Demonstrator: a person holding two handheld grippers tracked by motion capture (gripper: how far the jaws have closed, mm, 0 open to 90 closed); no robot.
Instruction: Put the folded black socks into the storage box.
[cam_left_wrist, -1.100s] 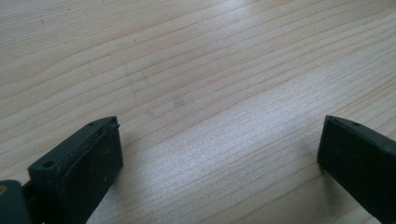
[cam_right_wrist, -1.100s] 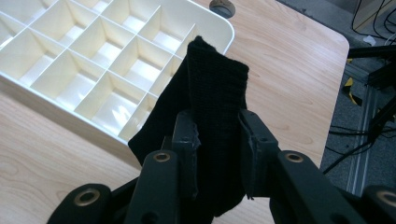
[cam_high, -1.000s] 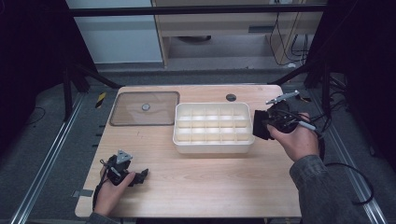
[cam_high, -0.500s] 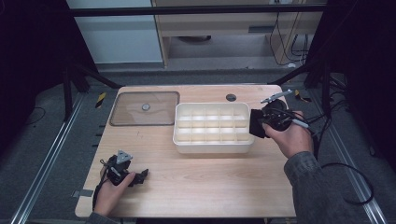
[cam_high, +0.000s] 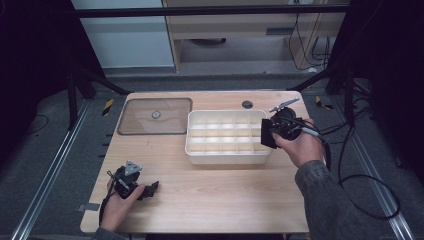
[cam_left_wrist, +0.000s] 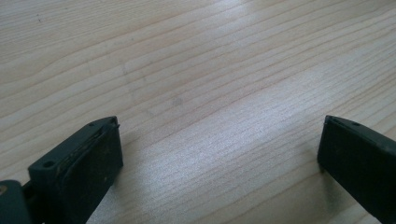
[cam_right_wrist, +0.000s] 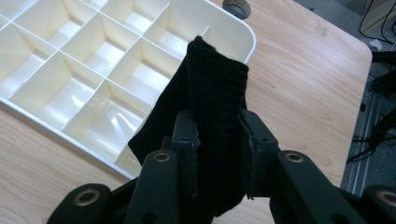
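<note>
Right gripper (cam_right_wrist: 217, 135), jaws clamped on a folded black cloth (cam_right_wrist: 205, 102), hangs over the right end of the white compartment tray (cam_high: 200, 150). The cloth's long axis runs straight out from the jaws, its free end above the corner cells. Left gripper (cam_high: 150, 189), jaws apart with nothing between them, rests well apart near the table's (cam_high: 225, 200) front edge.

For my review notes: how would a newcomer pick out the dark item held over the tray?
Start at the white compartment tray in the middle of the wooden table. At its right end the right tool pinches a folded black knit cloth above the corner cells. It is the one soft, dark thing there; the cells look bare.
</note>
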